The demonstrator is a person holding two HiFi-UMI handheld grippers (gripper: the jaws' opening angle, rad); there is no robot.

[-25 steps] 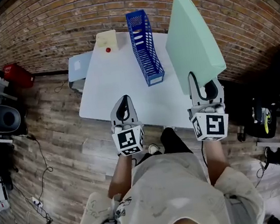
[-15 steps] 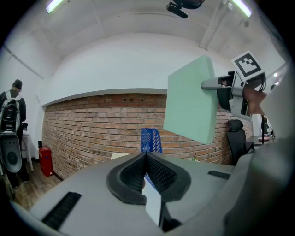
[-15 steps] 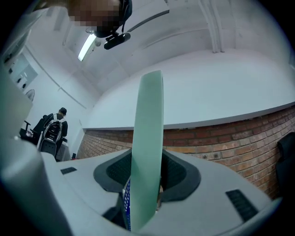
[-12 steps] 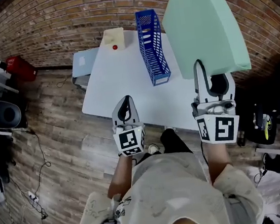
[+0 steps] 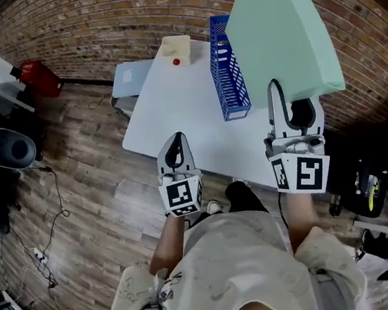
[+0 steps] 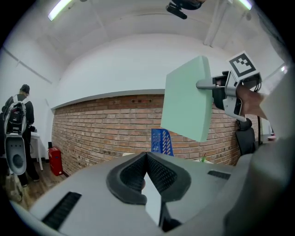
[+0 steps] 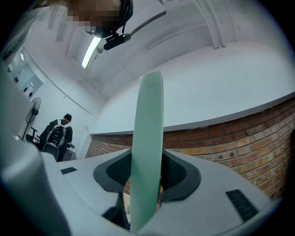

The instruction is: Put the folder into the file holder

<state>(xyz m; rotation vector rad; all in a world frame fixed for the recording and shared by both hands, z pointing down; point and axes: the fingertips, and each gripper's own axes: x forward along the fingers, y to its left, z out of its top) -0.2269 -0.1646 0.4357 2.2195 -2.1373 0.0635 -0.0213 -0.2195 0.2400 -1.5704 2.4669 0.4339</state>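
Folder (image 5: 280, 29) higher than before, beside file holder (image 5: 229, 75), in right hand-held gripper (image 5: 292, 106).

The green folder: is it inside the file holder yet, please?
Out: the right hand-held gripper clamps the folder in the air, apart from the blue file holder.

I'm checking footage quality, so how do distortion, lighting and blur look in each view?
Head view: fisheye bends the brick wall into an arc, corners go black, the folder is sharp. Left gripper view: strong barrel distortion, a ceiling lamp glares at the top edge. Right gripper view: the folder's edge, clamped in the right gripper, looks soft up close.
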